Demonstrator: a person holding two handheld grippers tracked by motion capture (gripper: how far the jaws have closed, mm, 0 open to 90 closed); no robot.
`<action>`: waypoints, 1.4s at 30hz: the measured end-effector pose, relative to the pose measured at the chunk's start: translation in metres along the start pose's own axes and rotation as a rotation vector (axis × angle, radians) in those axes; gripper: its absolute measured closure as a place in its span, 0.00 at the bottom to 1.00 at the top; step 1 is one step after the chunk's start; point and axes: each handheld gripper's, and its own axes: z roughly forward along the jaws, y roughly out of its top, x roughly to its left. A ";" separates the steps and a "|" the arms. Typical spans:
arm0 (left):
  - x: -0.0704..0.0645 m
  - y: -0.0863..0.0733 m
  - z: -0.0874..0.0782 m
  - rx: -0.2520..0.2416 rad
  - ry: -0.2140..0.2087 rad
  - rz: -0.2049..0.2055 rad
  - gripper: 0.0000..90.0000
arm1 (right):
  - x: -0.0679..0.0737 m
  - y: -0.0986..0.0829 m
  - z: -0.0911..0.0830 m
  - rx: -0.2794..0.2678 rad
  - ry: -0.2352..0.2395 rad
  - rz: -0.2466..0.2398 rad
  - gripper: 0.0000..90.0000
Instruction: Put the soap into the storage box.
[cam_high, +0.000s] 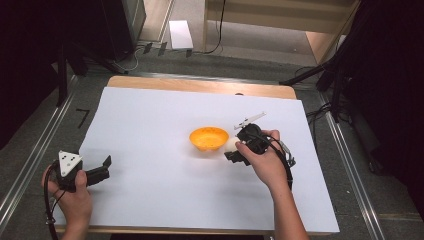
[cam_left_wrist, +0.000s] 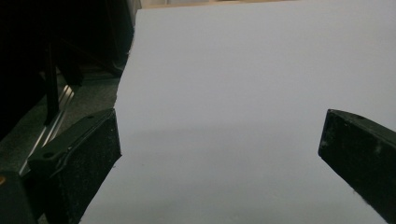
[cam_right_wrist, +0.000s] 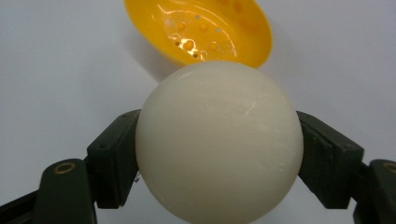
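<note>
Right gripper was seen clenched on a white ball, jaws pressed vs. the ball's two sides approx. at its widest girth. In the high view the same gripper was held just beside the orange bowl, w/ the ball at the bowl's right edge, low over the surface. Whether ball and bowl were touching could not be told. The bowl was shown tilted toward the right gripper view, its perforated inside exposed, directly beyond the ball.

Left gripper was rested near the front-left corner of the white-covered surface, jaws spread wide, nothing held betw. them; it was kept well apart from bowl and ball.

Step judged: ball about to be placed into the bowl. Risks, as judged: (1) a smooth round ball held by two flat pads may be squeezed out if grip is slackened or shifted off the girth; (2) the light bowl may be pushed or tipped if its rim is struck on approach; (3) a ball let go from too high may bounce or roll out, esp. as the bowl is shallow.
</note>
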 end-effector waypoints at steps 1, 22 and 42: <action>0.000 0.000 0.000 -0.001 0.001 0.000 0.00 | 0.000 0.002 0.000 -0.001 -0.001 0.000 0.27; 0.000 0.000 0.000 0.002 0.000 -0.003 0.00 | 0.001 0.035 0.000 0.002 0.022 -0.029 0.27; 0.001 0.000 0.001 0.008 -0.003 -0.011 0.00 | 0.010 0.057 0.018 -0.007 0.043 -0.048 0.27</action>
